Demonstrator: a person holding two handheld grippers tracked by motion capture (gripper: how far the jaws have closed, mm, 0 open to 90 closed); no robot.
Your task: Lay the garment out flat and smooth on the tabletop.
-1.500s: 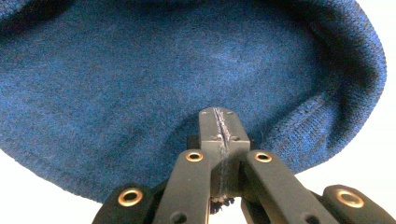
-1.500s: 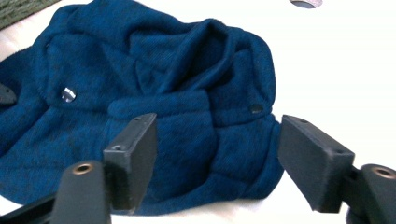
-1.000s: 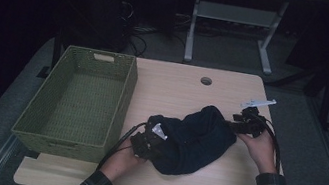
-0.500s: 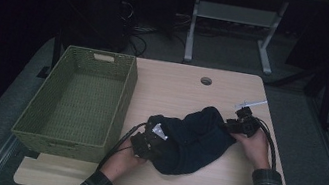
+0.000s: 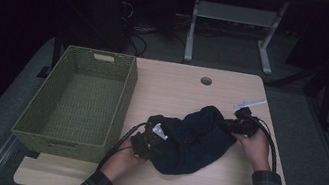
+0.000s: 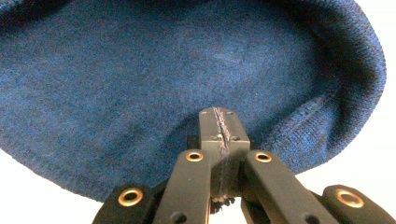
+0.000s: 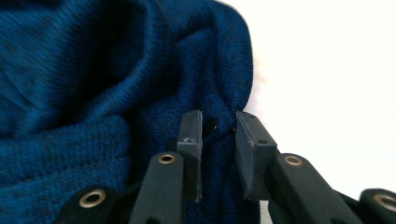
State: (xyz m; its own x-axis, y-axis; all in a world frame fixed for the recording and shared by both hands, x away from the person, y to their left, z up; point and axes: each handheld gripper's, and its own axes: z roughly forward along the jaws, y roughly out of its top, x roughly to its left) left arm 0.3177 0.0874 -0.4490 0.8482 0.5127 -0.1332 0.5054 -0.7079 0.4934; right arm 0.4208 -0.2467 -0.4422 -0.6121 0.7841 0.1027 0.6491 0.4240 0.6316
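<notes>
Meanwhile left tongs [image 6: 219, 135] pinch the blue sweater [image 6: 154, 79]; right tongs [image 7: 218, 135] closing on it.

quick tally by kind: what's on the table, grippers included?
Dark blue knit garment: 1
Green woven basket: 1
Grippers: 2, left gripper and right gripper
Total: 4

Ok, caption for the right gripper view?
Right gripper closing its jaws on a fold of the dark blue knit garment, fabric between them.
</notes>
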